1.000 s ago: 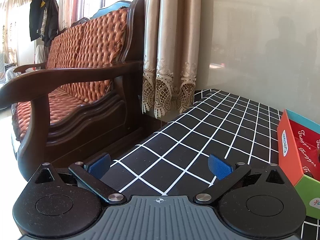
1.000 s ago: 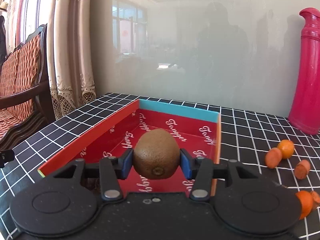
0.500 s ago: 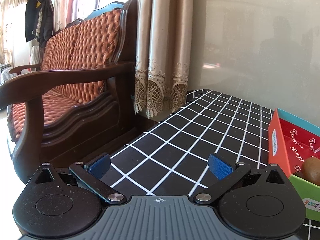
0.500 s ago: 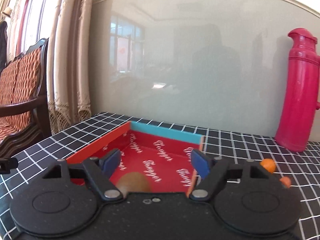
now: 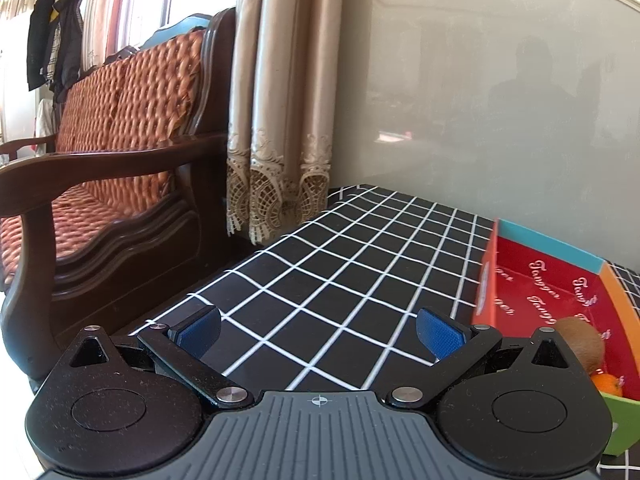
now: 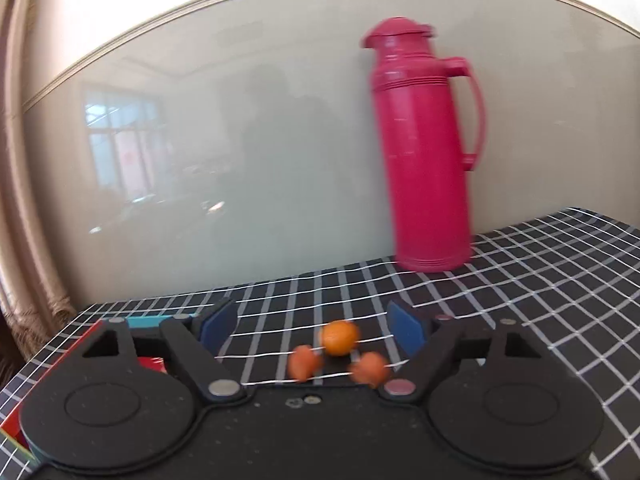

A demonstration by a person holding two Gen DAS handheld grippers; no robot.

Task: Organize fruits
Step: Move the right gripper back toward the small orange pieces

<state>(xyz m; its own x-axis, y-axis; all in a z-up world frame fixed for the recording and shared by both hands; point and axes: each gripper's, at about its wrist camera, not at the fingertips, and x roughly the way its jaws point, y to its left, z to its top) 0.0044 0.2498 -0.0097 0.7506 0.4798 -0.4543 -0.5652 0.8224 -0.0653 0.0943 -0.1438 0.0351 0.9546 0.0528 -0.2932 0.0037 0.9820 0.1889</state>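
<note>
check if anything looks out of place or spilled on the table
Nothing is spilled or damaged. The only strays are three small orange fruits lying loose on the checked tablecloth in front of the pink flask, while a kiwi and another orange fruit already sit in the red box.

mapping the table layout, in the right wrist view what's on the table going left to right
red box → left orange piece → round orange → right orange piece → pink thermos

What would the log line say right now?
kiwi: in red box | right tool: opening, empty, facing oranges | left tool: open, empty
</note>
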